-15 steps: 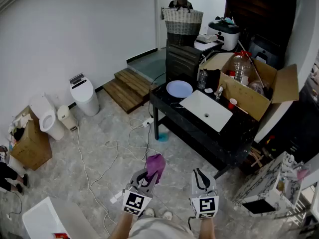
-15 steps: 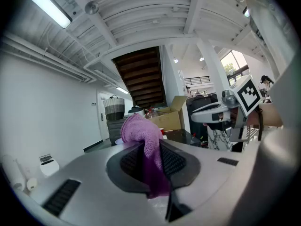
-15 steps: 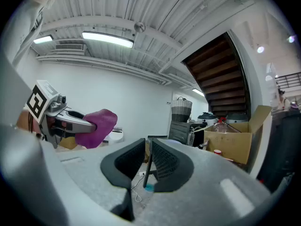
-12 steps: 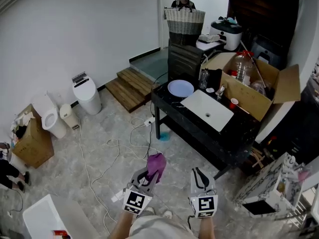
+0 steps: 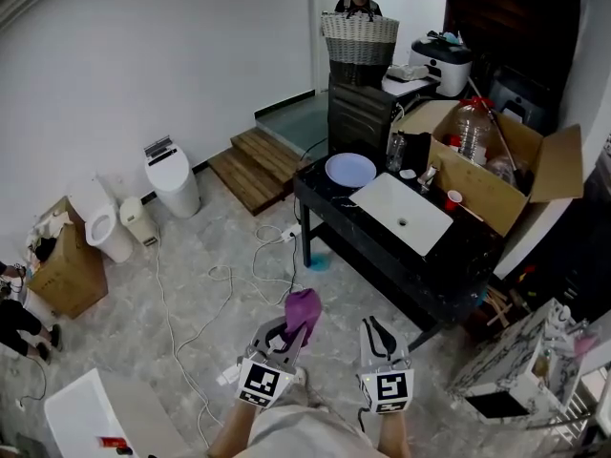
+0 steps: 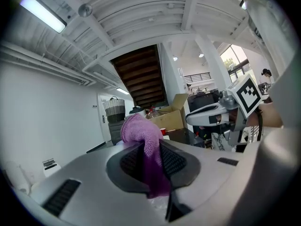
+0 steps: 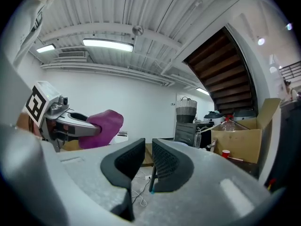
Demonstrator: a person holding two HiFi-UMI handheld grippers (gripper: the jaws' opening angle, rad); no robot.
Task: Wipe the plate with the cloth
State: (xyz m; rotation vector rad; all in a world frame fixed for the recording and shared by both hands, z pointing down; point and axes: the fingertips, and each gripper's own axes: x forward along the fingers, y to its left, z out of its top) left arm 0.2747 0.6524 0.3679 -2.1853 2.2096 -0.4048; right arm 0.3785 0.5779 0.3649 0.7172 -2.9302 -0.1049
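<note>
Left gripper view, bunched purple cloth (image 6: pixel 137 132) pinched in left gripper (image 6: pixel 151 160) fingers, right gripper (image 7: pixel 148 160) fingers together

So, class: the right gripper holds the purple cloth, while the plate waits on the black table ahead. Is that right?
Not quite: the left gripper holds the purple cloth, pinched between its jaws, as the left gripper view shows. The right gripper holds nothing. The plate does wait on the black table ahead.
</note>
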